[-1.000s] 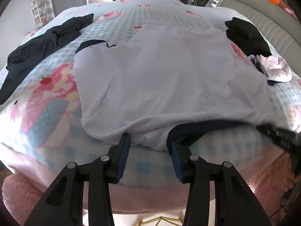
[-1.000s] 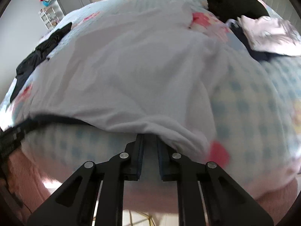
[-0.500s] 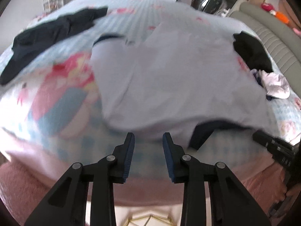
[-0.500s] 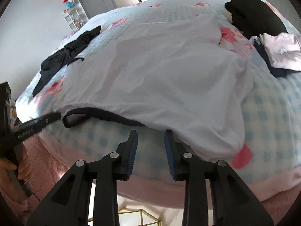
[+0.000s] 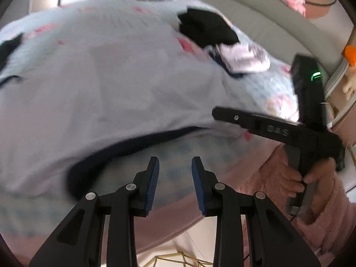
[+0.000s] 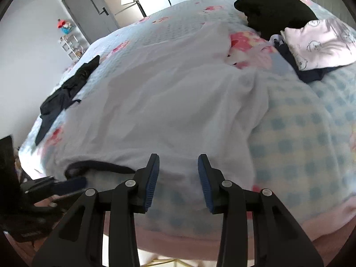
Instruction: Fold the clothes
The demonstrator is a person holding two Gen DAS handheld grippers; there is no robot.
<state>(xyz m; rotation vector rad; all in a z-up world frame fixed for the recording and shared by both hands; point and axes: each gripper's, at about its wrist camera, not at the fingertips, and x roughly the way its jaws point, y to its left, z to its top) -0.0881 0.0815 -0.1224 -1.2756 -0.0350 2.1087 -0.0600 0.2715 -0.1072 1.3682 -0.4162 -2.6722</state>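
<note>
A white T-shirt (image 5: 106, 89) (image 6: 169, 102) with a navy collar (image 5: 124, 149) (image 6: 100, 165) lies spread flat on the bed, collar at the near edge. My left gripper (image 5: 175, 165) is open, held off the bed edge just right of the collar, with nothing between its fingers. My right gripper (image 6: 178, 164) is open too, its tips at the shirt's near edge, holding nothing. In the left wrist view the right gripper (image 5: 264, 126) shows from the side, with a hand (image 5: 311, 178) on its grip.
The bed has a blue checked cover (image 6: 300, 138) with pink prints. A black garment (image 6: 273, 6) and a folded white printed garment (image 6: 320, 44) lie at the far right. Another dark garment (image 6: 66, 91) lies at the left. A grey sofa (image 5: 267, 15) stands beyond.
Both grippers have let go of the shirt's near edge and pulled back. The right one went from shut to open. The left wrist view swung to the right.
</note>
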